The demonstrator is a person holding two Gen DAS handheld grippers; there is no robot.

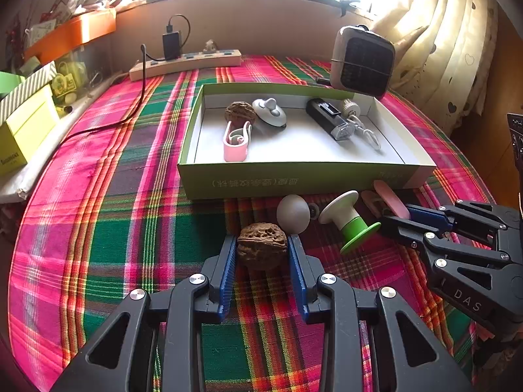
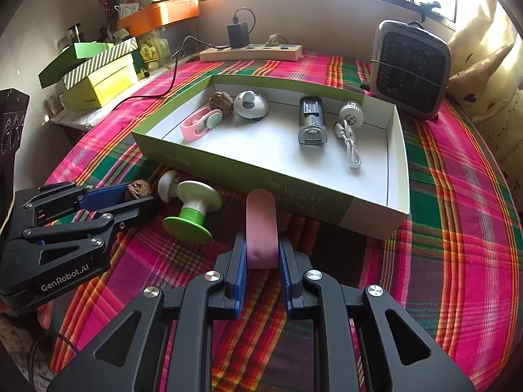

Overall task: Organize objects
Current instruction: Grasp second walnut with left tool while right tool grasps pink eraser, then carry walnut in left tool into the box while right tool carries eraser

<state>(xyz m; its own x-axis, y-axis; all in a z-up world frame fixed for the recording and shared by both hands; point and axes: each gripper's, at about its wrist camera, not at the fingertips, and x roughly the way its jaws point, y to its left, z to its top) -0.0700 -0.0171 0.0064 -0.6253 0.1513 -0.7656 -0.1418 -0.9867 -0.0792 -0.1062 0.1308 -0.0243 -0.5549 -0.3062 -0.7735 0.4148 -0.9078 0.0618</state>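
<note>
With your left gripper (image 1: 261, 245) clamped on the walnut (image 1: 261, 245) and your right gripper (image 2: 261, 254) on the pink clip (image 2: 261, 228), both low before the box (image 2: 397, 163), either risked snagging its wall.

The left tool (image 1: 261, 245) clamped a walnut (image 1: 261, 245) between its blue pads on the plaid surface (image 1: 114, 228). Just beyond it lay a grey egg (image 1: 293, 214); farther ahead sat the green-sided box (image 1: 294, 181).
</note>
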